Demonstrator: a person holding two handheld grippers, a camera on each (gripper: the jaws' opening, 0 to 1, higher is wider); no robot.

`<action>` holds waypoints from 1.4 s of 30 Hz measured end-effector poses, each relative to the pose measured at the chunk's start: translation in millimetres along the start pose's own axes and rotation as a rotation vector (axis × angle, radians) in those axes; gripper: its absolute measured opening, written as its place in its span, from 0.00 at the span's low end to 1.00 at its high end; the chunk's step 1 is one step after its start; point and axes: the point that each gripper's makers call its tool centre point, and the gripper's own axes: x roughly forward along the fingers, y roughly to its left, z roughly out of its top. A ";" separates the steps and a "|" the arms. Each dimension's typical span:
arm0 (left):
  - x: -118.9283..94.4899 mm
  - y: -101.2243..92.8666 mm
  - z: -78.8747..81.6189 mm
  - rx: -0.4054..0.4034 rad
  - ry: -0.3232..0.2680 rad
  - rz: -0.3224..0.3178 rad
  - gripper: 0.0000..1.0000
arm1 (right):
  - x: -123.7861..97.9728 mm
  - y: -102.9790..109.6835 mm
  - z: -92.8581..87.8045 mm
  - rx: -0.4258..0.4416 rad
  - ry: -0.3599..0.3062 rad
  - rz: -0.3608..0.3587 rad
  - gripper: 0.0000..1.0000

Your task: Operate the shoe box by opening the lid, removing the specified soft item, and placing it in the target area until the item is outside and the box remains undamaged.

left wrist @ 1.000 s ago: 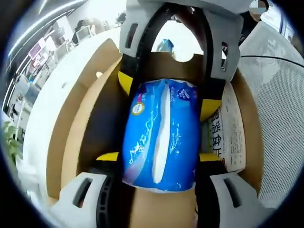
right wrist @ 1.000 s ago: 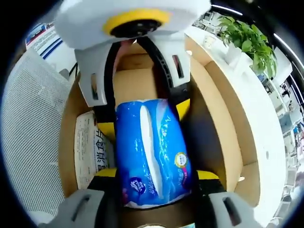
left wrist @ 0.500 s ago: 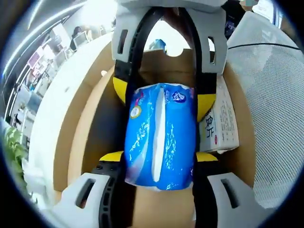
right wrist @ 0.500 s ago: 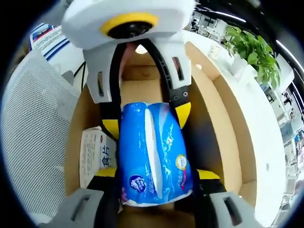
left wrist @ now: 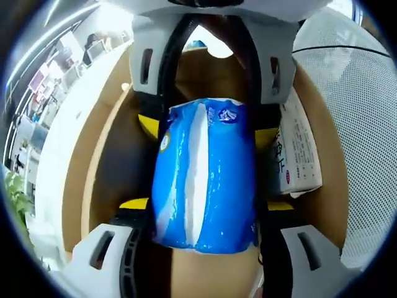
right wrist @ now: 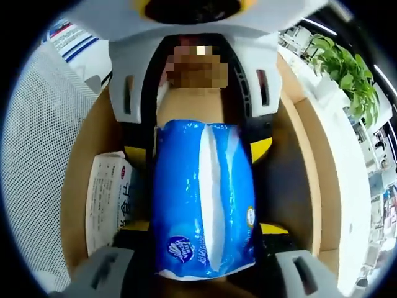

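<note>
The left gripper (left wrist: 205,214) is closed on the near end of a soft blue plastic pack of tissues (left wrist: 205,171), its yellow-padded jaws pressing the pack's two long sides, and the right gripper (right wrist: 205,239) clamps the opposite end the same way, each one facing the other across the pack. Holding it from both ends looks meant to keep the limp pack level and to keep the jaws off the cardboard walls as it comes up. The pack hangs over the middle of the open brown cardboard shoe box (left wrist: 87,186), lid already up, seemingly above the floor and not yet past the rim. A white printed packet (left wrist: 298,158) lies along one side wall of the box beside it, and a white mesh chair back (right wrist: 37,155) stands just outside that wall.
</note>
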 end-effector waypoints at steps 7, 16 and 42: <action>3.3 0.3 0.2 -0.009 -0.016 -0.034 0.71 | 1.1 -0.6 0.2 0.027 -0.015 0.028 0.63; 3.5 0.0 2.9 -0.050 -0.015 -0.036 0.59 | 0.4 3.3 1.0 0.058 -0.038 0.050 0.56; -42.8 -6.3 26.2 0.005 -0.049 0.087 0.49 | -48.2 10.0 23.9 -0.017 -0.102 -0.074 0.46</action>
